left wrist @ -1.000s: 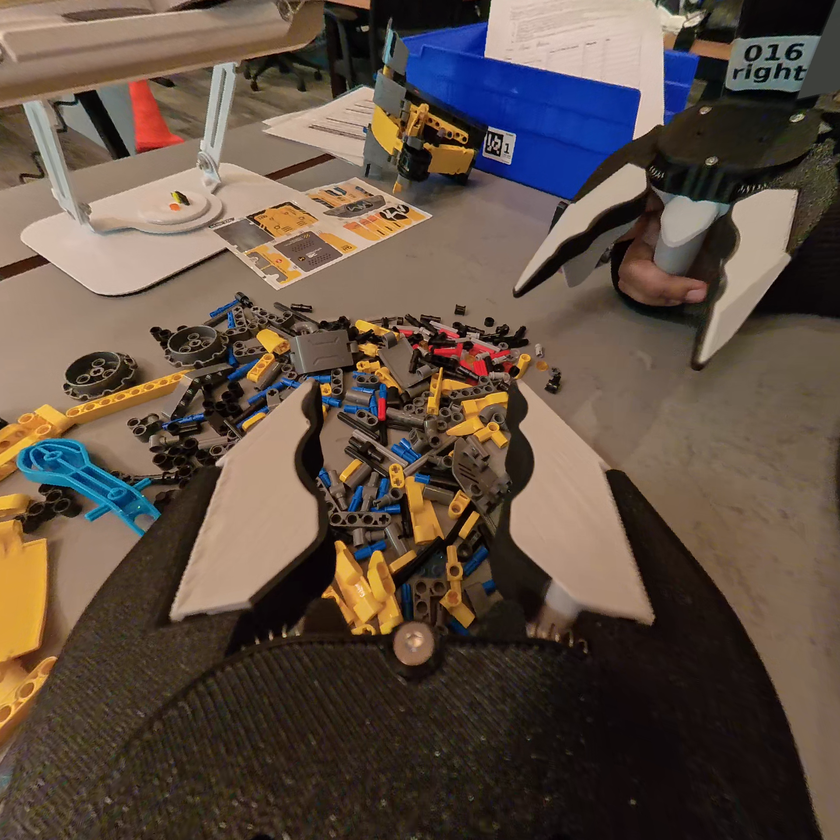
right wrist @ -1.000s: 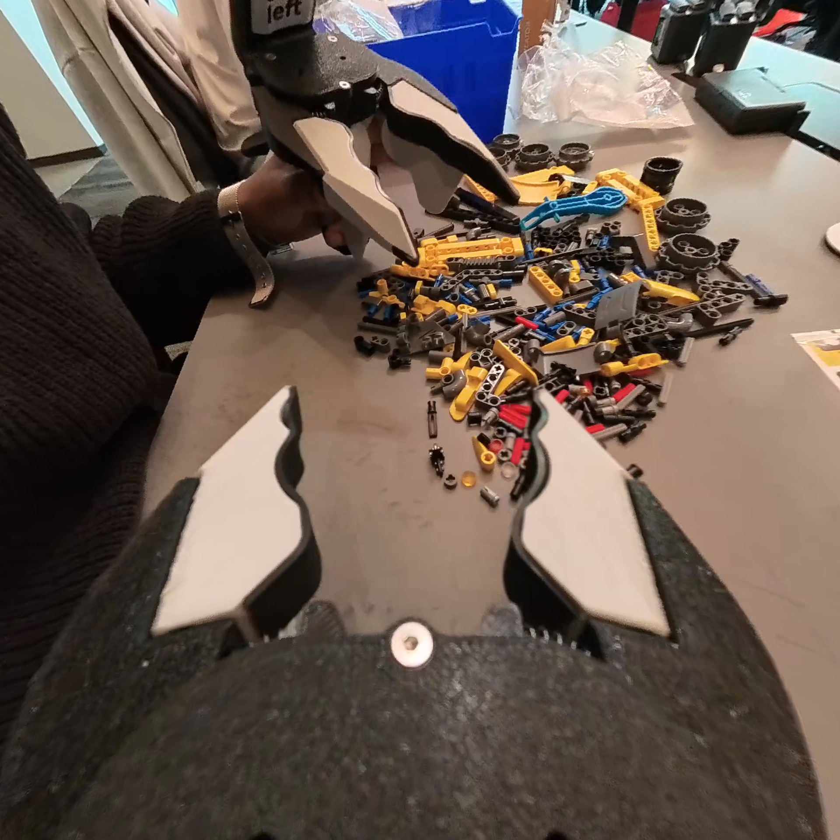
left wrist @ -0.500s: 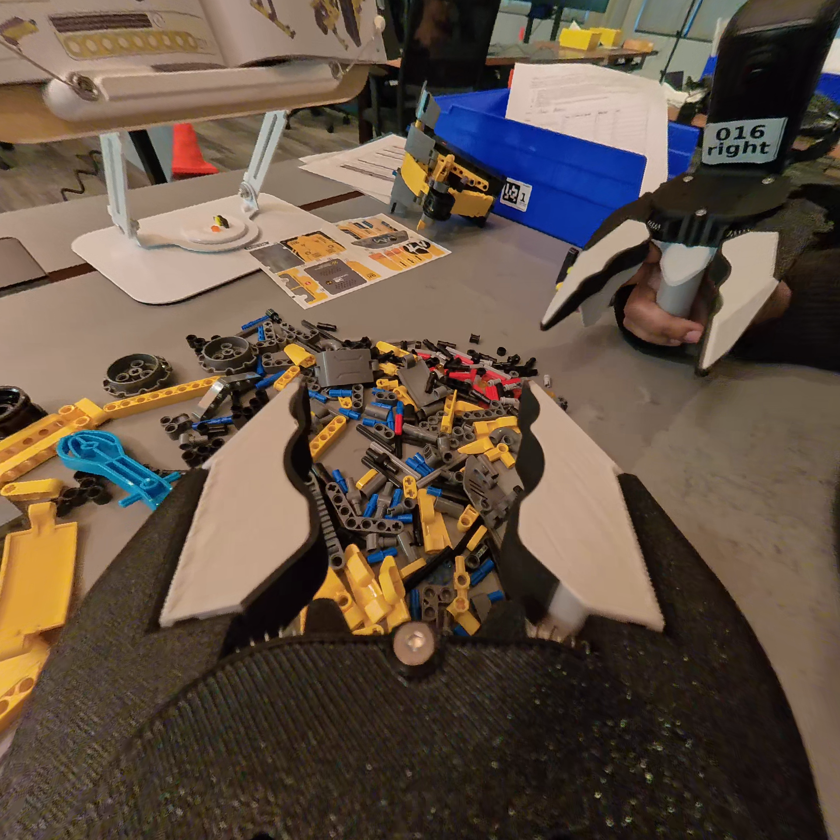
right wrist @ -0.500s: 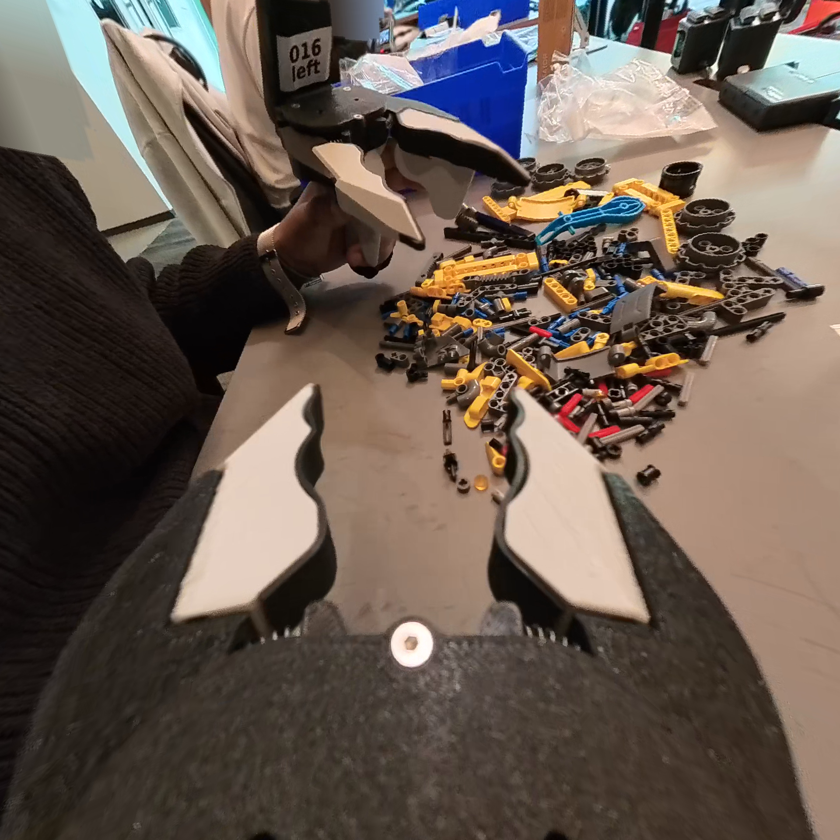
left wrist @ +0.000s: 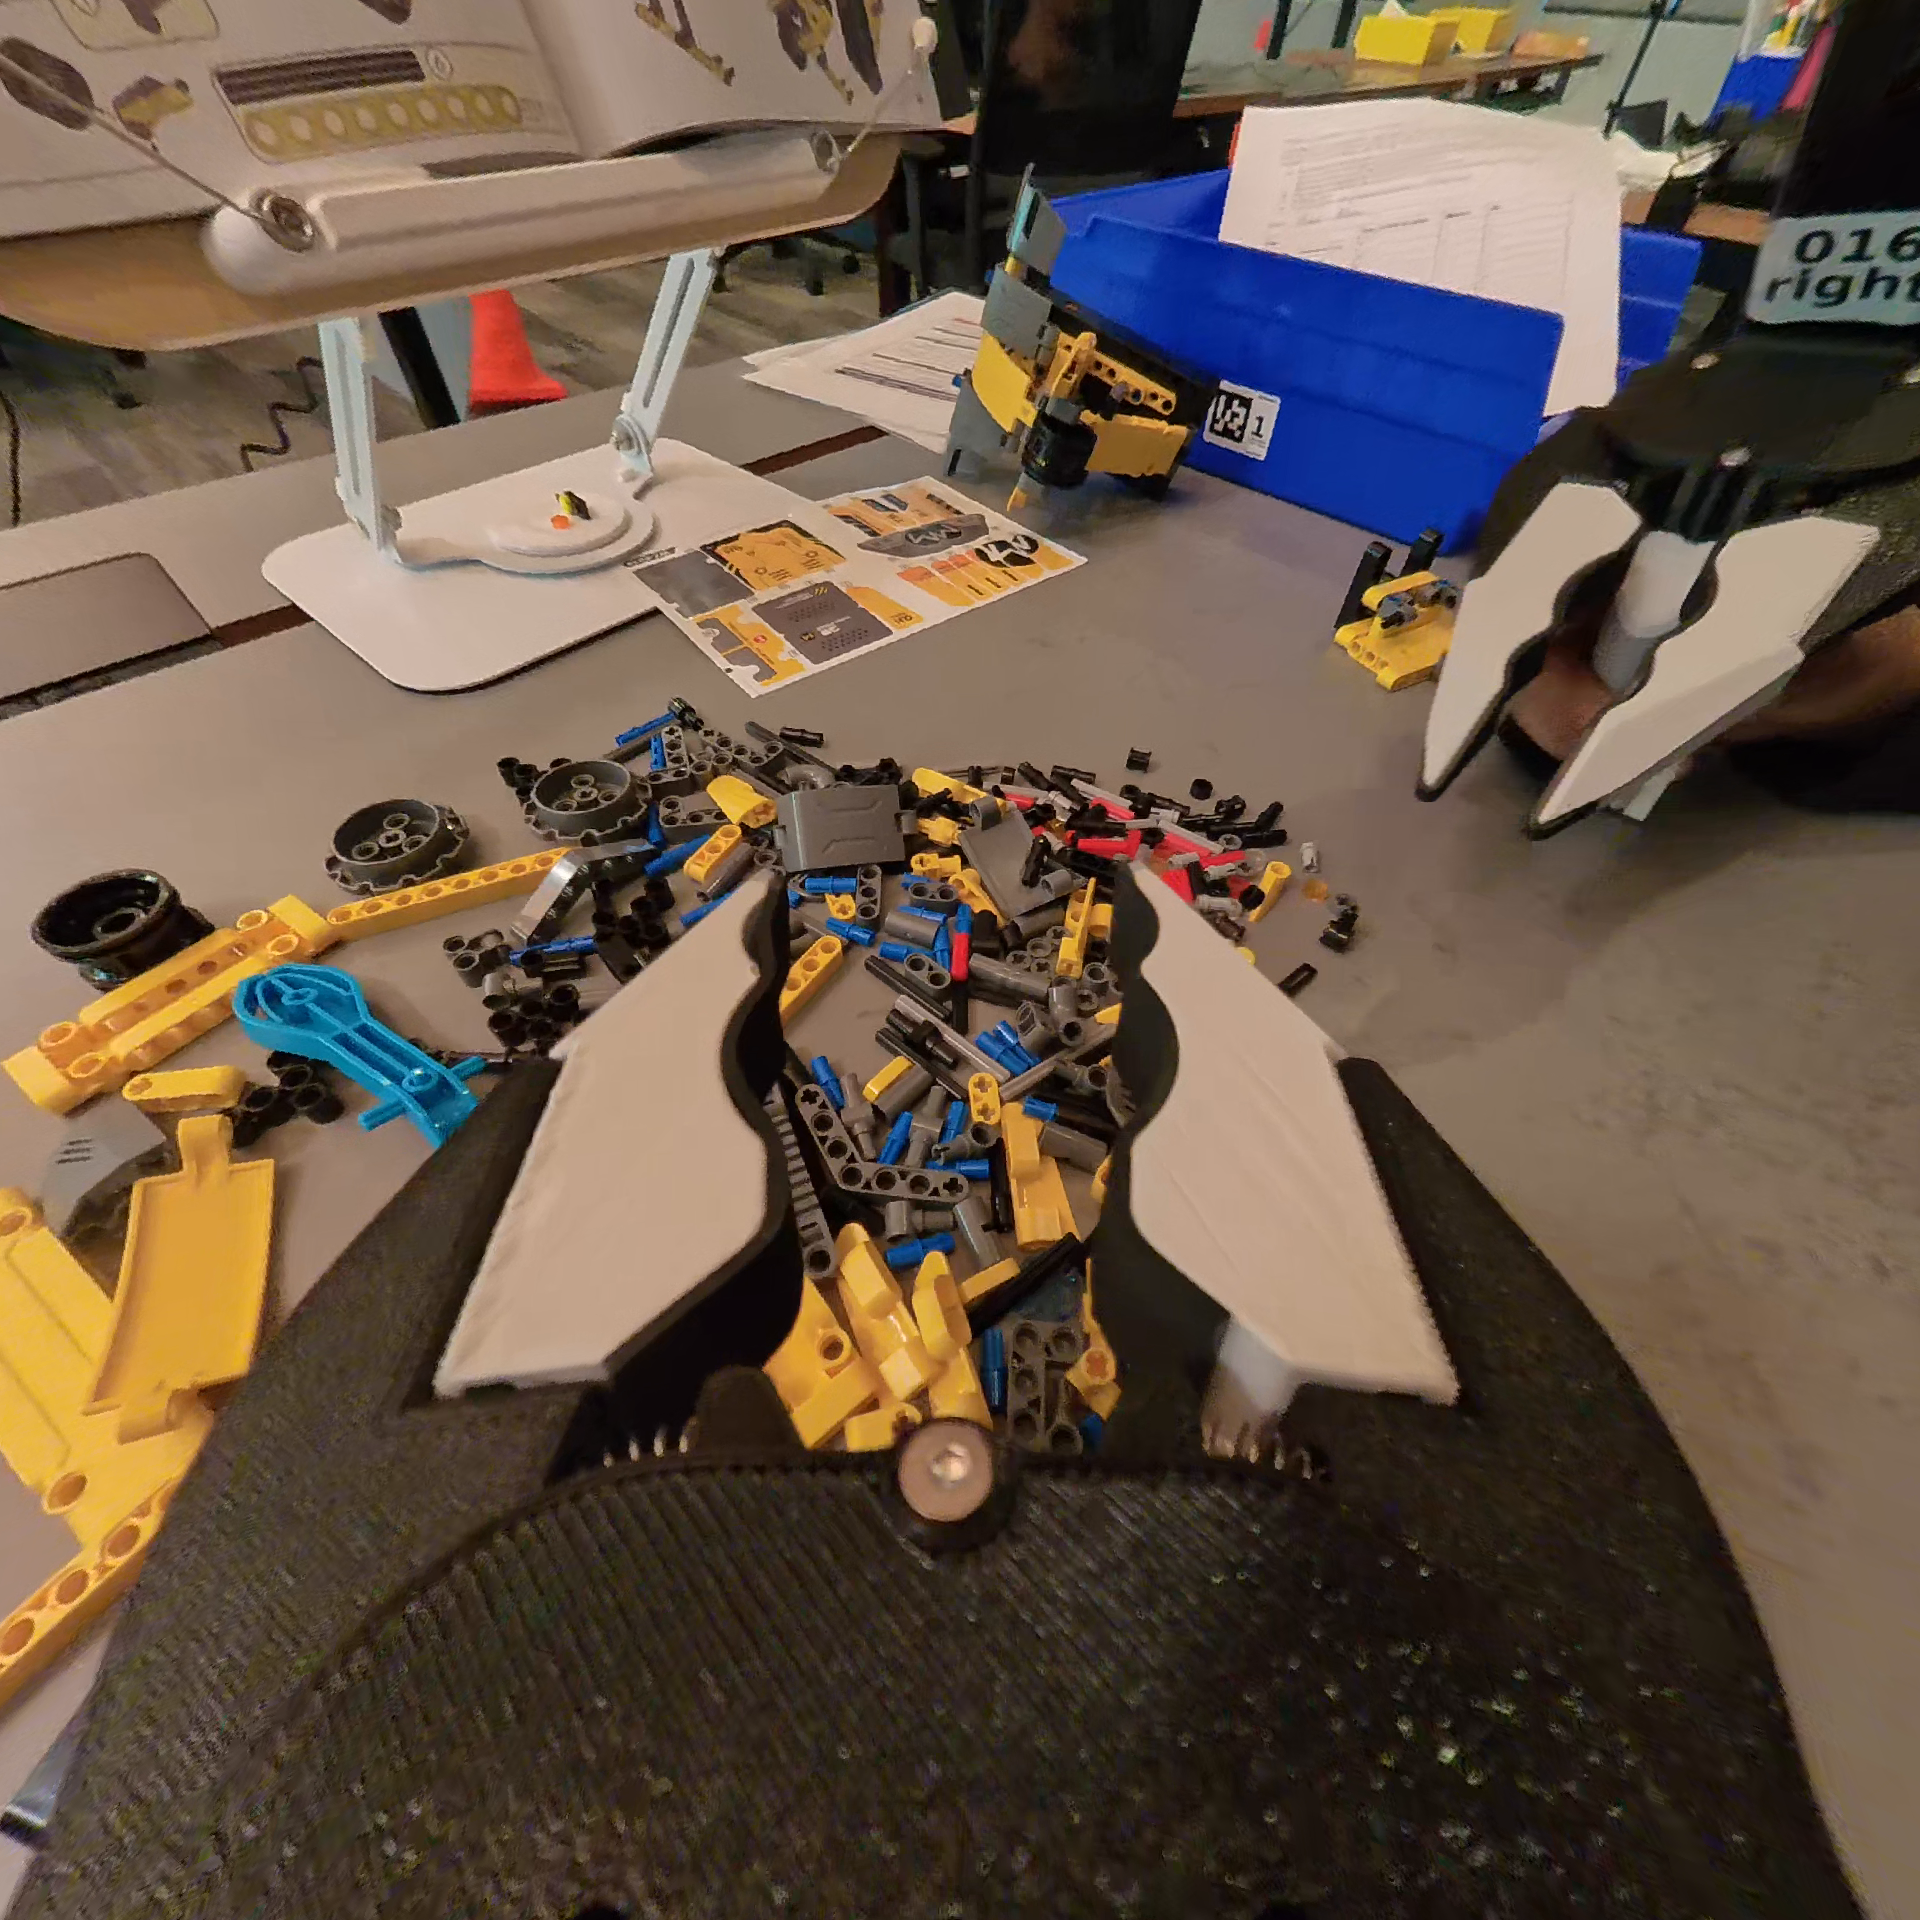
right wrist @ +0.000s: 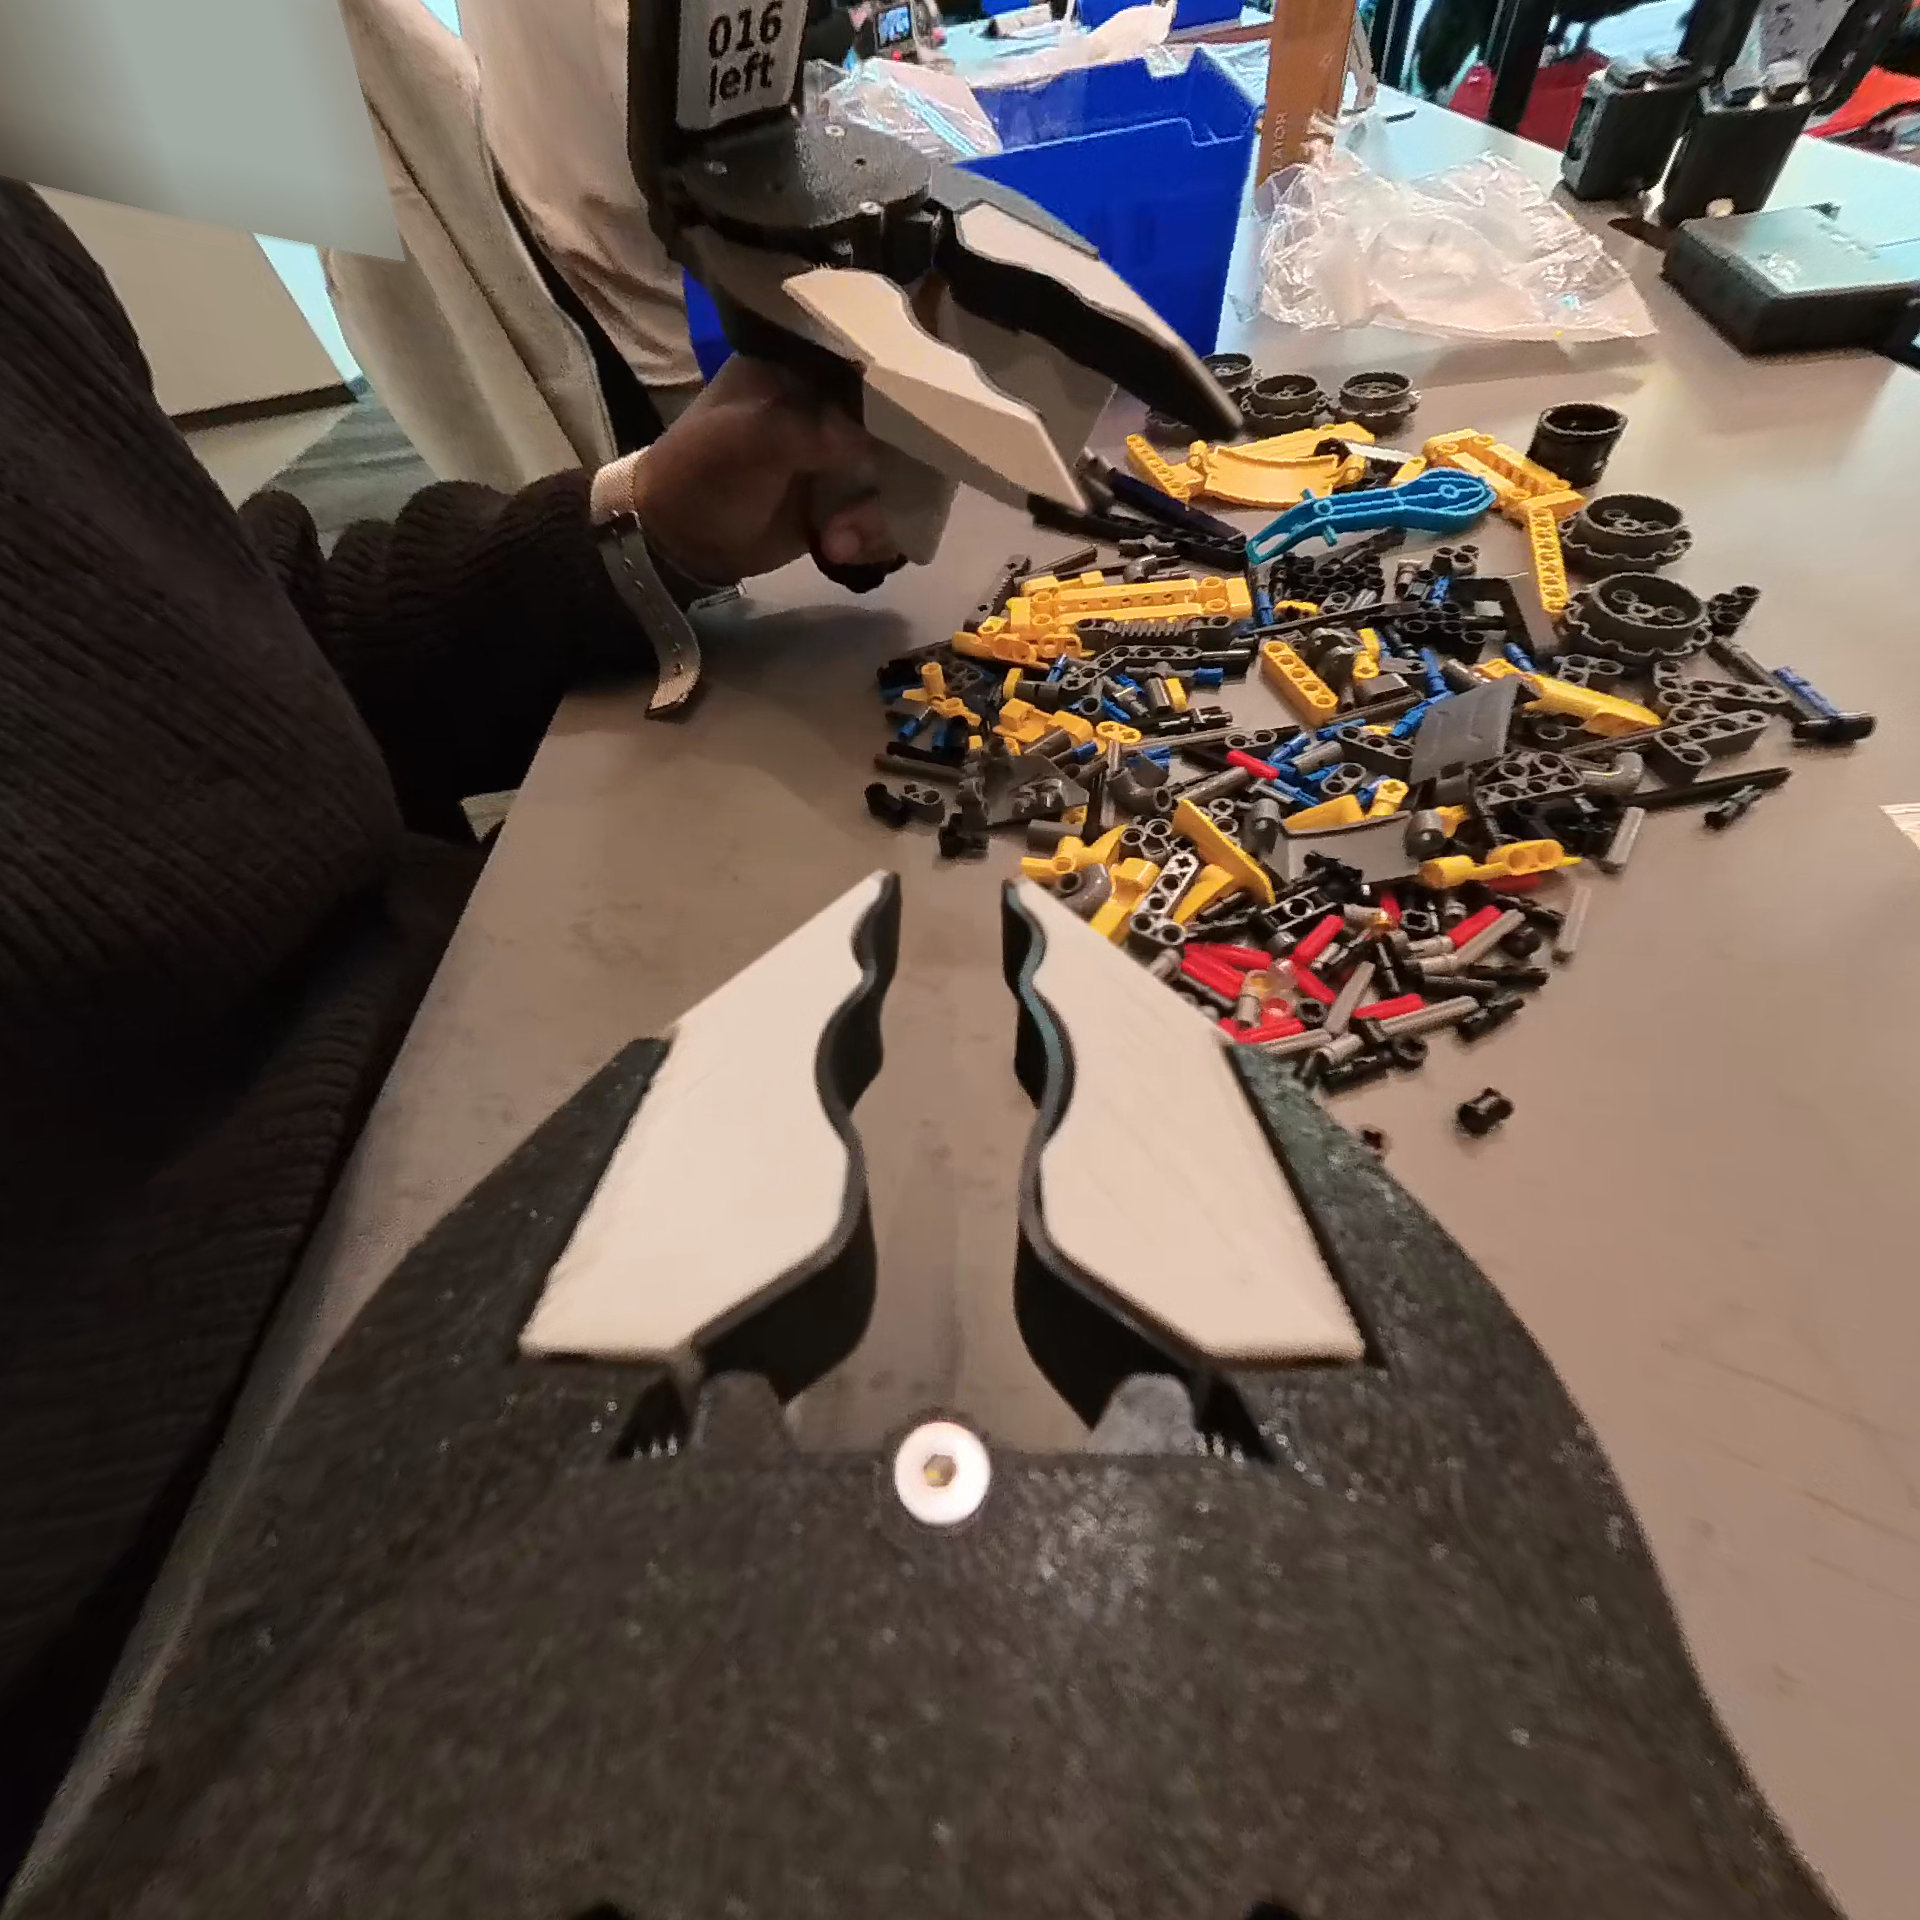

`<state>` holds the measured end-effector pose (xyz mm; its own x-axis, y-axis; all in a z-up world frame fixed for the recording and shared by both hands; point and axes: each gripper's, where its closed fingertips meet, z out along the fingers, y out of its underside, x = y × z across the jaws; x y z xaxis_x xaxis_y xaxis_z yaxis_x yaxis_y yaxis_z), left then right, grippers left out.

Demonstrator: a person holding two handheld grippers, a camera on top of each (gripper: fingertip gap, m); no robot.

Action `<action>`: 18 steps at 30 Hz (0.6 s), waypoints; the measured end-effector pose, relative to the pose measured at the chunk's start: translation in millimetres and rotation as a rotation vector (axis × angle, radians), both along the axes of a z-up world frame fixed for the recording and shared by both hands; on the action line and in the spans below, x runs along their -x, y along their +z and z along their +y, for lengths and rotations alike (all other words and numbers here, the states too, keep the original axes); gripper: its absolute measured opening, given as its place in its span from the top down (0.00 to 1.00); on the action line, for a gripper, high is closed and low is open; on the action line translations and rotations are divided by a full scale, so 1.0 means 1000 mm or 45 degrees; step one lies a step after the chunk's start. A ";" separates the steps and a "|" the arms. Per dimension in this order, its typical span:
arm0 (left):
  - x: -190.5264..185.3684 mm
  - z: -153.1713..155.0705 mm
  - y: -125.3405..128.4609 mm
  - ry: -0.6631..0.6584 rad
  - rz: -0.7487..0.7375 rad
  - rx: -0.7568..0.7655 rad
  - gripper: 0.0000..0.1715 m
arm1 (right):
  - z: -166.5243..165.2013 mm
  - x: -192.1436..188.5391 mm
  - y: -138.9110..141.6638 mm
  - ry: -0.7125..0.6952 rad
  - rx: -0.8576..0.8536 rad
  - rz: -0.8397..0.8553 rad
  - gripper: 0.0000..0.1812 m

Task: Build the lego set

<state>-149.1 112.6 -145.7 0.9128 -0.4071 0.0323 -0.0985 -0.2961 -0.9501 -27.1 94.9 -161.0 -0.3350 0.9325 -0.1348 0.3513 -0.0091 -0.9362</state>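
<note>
grey table (left wrist: 1558, 1091) | L gripper (left wrist: 951, 914) apart over parts pile (left wrist: 935, 935) | R gripper (right wrist: 951, 894) narrow gap, empty

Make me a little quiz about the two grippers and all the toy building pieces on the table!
1. True or false: the left hand-held gripper holds a piece.
2. The long bright-blue plastic tool lies on which side of the heap of small yellow, black, blue and red plastic pieces, in the left wrist view?
3. The right hand-held gripper hovers over: A) the grey tabletop, B) the blue plastic bin.

Key: 1 false; 2 left; 3 A.
</note>
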 end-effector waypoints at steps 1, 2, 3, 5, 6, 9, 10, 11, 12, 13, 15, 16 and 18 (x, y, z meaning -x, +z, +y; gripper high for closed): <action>0.001 0.001 -0.002 0.008 0.008 0.009 0.66 | -0.001 0.000 -0.001 -0.001 -0.013 -0.002 0.91; 0.004 0.002 -0.006 0.023 0.022 0.037 0.66 | -0.001 0.000 -0.002 -0.001 -0.022 -0.008 0.93; 0.008 0.003 -0.013 0.056 0.051 0.076 0.66 | -0.002 0.000 -0.003 0.002 -0.029 -0.018 0.93; 0.016 0.005 -0.028 0.123 0.141 0.151 0.65 | -0.003 0.000 -0.007 0.007 -0.044 -0.047 0.90; 0.019 0.006 -0.033 0.148 0.180 0.179 0.63 | -0.004 0.000 -0.009 0.007 -0.056 -0.058 0.88; 0.014 0.007 -0.046 0.133 0.224 0.248 0.57 | -0.004 0.002 -0.012 -0.002 -0.084 -0.085 0.82; 0.012 0.007 -0.047 0.124 0.234 0.253 0.55 | -0.003 0.003 -0.013 -0.008 -0.076 -0.097 0.81; 0.011 0.008 -0.046 0.127 0.245 0.245 0.55 | -0.001 0.003 -0.014 -0.019 -0.062 -0.105 0.81; 0.011 0.007 -0.044 0.130 0.252 0.230 0.55 | 0.001 0.004 -0.014 -0.030 -0.050 -0.107 0.80; 0.010 0.007 -0.042 0.128 0.248 0.212 0.55 | 0.002 0.005 -0.013 -0.043 -0.045 -0.104 0.80; 0.008 0.006 -0.037 0.120 0.222 0.187 0.55 | 0.004 0.005 -0.012 -0.064 -0.059 -0.095 0.78; 0.007 0.006 -0.036 0.119 0.213 0.181 0.55 | 0.004 0.006 -0.012 -0.069 -0.068 -0.093 0.78; 0.007 0.006 -0.037 0.123 0.213 0.185 0.55 | 0.006 0.007 -0.013 -0.083 -0.085 -0.098 0.77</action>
<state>-156.2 118.2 -182.8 0.9448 -0.3198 -0.0710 -0.2157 -0.4440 -0.8697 -34.3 100.4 -174.0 -0.2645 0.9598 -0.0944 0.4229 0.0275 -0.9058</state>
